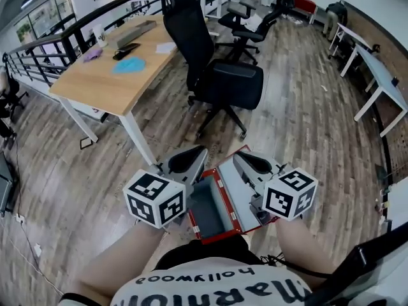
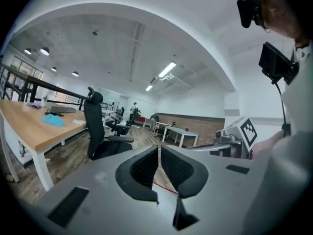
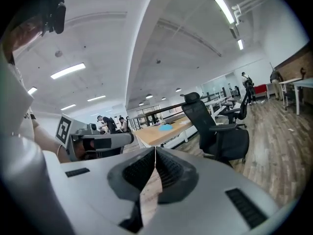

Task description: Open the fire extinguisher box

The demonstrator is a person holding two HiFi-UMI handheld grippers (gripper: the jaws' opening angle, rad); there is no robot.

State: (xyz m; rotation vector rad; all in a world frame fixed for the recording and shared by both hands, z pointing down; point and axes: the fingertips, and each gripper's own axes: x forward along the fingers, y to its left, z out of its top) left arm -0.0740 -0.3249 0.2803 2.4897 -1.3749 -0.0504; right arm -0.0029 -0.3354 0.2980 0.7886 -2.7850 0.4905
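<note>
The red fire extinguisher box (image 1: 199, 225) lies on the floor just in front of me, its grey inside showing and its lid (image 1: 237, 196) swung up to the right. My left gripper (image 1: 201, 150) hangs over the box's left side, shut with nothing between its jaws. My right gripper (image 1: 238, 157) hovers over the lid, also shut and empty. In the left gripper view the jaws (image 2: 159, 150) meet tip to tip, and the right gripper's marker cube (image 2: 247, 131) shows at the right. The right gripper view has its jaws (image 3: 155, 152) shut too.
A black office chair (image 1: 217, 69) stands right beyond the box. A wooden desk (image 1: 118, 65) with a blue item and papers is at the back left, its white leg (image 1: 137, 136) near the left gripper. White tables (image 1: 376, 75) line the right wall. Wood flooring lies all around.
</note>
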